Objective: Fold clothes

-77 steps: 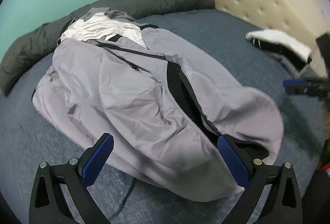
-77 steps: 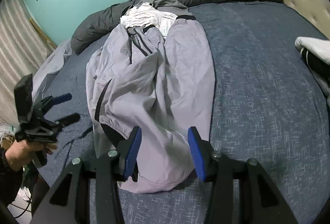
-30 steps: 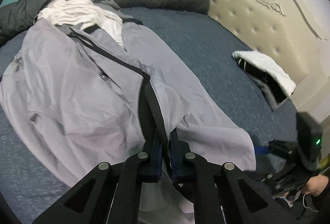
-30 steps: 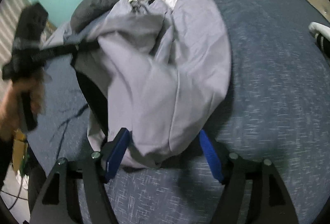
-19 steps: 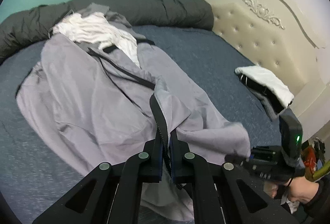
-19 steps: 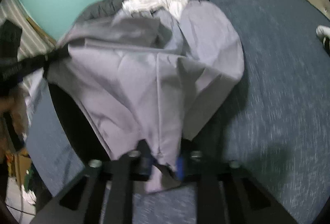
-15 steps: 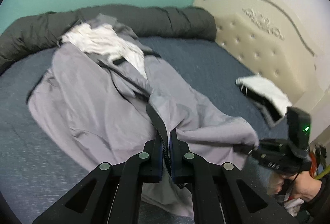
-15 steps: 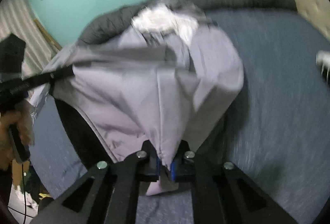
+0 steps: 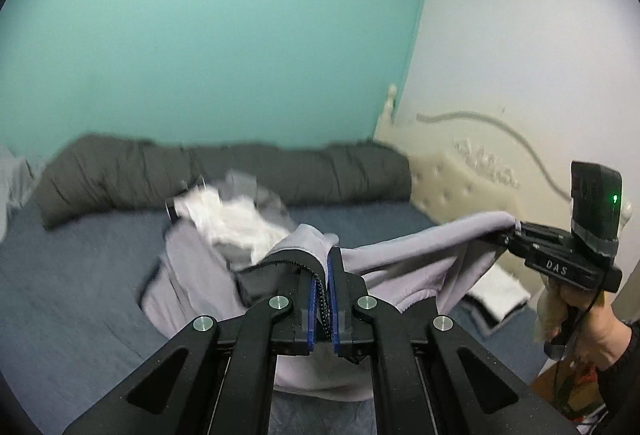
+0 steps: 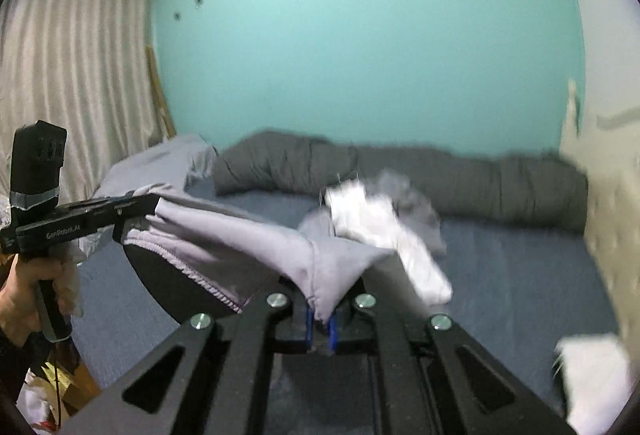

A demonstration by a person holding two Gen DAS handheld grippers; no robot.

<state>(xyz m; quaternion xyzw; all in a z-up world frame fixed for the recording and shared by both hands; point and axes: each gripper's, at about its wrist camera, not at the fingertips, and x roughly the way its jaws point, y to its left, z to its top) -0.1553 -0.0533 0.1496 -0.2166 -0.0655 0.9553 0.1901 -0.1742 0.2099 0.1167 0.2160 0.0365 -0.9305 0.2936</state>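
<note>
A light grey jacket [image 9: 400, 247] with a black zip and lining hangs stretched between my two grippers above the blue bed [image 9: 80, 275]. My left gripper [image 9: 323, 275] is shut on the jacket's zip edge. In the left wrist view my right gripper [image 9: 513, 229] grips the hem at the right, with a hand on its handle. My right gripper [image 10: 320, 323] is shut on a fold of the grey jacket [image 10: 240, 239], and my left gripper [image 10: 154, 209] holds the other end at the left. The jacket's far part trails down blurred, with a white garment [image 10: 380, 227] at it.
A rolled dark grey duvet [image 9: 240, 171] lies along the teal wall. A cream padded headboard [image 9: 460, 187] stands at the right, with folded white and black clothes [image 9: 496, 299] below it. A pale curtain [image 10: 80, 75] hangs at the left.
My right gripper closed on the jacket's hem. Both grippers then rose and levelled out, lifting the jacket's near edge off the bed and pulling it taut between them.
</note>
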